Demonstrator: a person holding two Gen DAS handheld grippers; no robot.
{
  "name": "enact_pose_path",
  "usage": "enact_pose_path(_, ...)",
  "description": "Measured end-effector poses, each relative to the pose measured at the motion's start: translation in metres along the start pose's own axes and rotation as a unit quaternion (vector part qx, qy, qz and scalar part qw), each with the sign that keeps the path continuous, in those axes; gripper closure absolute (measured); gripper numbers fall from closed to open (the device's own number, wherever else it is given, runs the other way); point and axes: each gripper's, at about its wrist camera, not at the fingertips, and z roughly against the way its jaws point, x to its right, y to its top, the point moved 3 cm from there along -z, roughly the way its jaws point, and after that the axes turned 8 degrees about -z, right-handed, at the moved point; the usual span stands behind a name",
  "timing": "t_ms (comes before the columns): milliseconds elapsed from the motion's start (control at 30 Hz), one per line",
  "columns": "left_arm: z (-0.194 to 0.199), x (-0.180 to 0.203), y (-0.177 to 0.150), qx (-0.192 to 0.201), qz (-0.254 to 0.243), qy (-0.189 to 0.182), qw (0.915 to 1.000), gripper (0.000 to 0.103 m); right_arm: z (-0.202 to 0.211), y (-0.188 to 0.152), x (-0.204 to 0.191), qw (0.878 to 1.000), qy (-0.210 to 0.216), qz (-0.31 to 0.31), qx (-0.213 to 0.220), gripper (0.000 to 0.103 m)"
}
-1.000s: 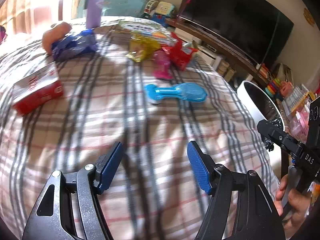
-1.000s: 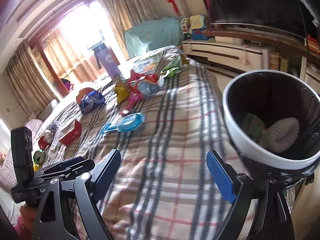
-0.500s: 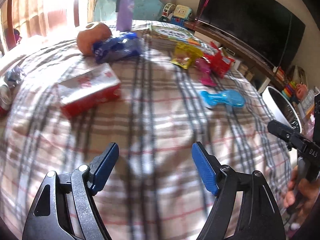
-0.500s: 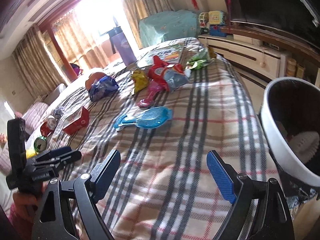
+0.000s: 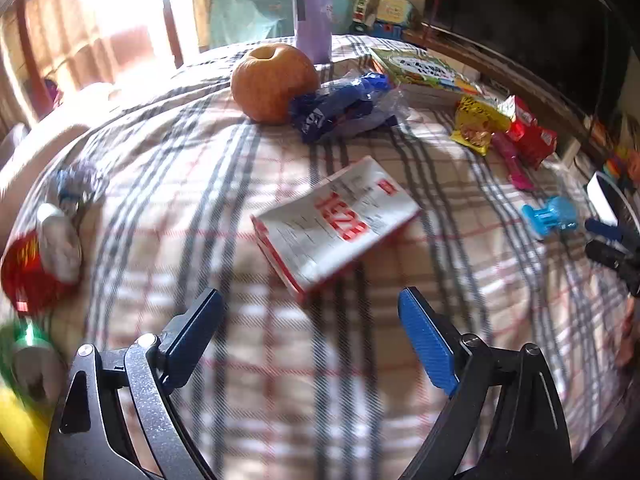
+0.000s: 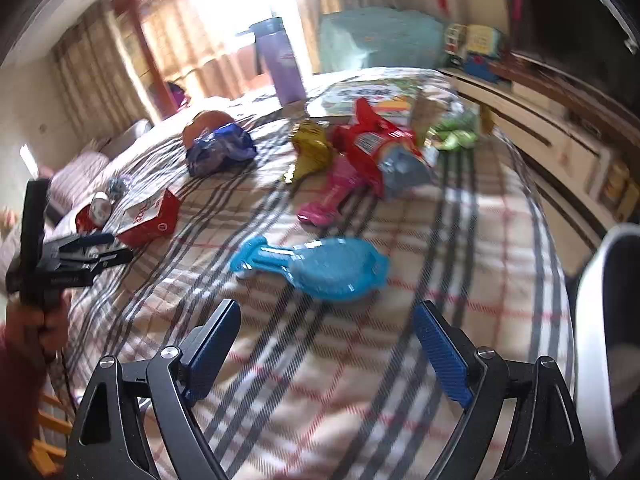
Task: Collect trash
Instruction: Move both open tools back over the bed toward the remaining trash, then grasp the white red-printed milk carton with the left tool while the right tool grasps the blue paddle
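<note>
My left gripper is open and empty, just short of a red and white carton lying flat on the plaid bed cover. A blue wrapper, a yellow wrapper and a red wrapper lie farther back. My right gripper is open and empty above the cover, near a blue plastic toy. The white rim of the trash bin shows at the right edge. In the right wrist view the carton, blue wrapper, yellow wrapper and red wrapper also show.
An orange fruit, a purple bottle and a picture book lie at the back. A red can and a green can lie at the left. A pink toy lies beside the red wrapper.
My left gripper has swung left and forward, bringing the carton from far left to just ahead of its fingers. My right gripper has turned left, away from the bin, toward the blue toy.
</note>
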Motion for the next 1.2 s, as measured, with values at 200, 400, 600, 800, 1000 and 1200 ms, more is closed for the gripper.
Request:
enact_pose_path(200, -0.014, -0.006, 0.017, 0.014, -0.063, 0.04, 0.9972, 0.011, -0.017, 0.009, -0.016, 0.995, -0.014, 0.095, -0.01, 0.013)
enact_pose_path(400, -0.022, 0.018, 0.032, 0.032, -0.101, 0.009, 0.9944, 0.011, -0.038, 0.01, -0.011, 0.995, -0.017, 0.087, -0.049, 0.015)
enact_pose_path(600, -0.024, 0.05, 0.033, 0.018, -0.107, -0.024, 0.9938, 0.044, -0.025, 0.003, -0.003, 0.997, -0.024, 0.064, -0.041, 0.038)
enact_pose_path(800, -0.006, 0.082, 0.026, 0.017, -0.075, -0.097, 0.9923, 0.05, 0.0, -0.01, 0.01, 0.999, -0.024, 0.017, -0.023, 0.039)
enact_pose_path(1000, 0.011, 0.132, 0.019, 0.031, -0.076, -0.129, 0.9882, 0.05, 0.035, -0.026, 0.03, 0.999, -0.032, -0.036, 0.001, 0.039)
enact_pose_path(1200, 0.028, 0.174, 0.019, 0.046, -0.074, -0.161, 0.9831, 0.05, 0.064, -0.04, 0.05, 0.996, -0.049, -0.073, 0.023, 0.039)
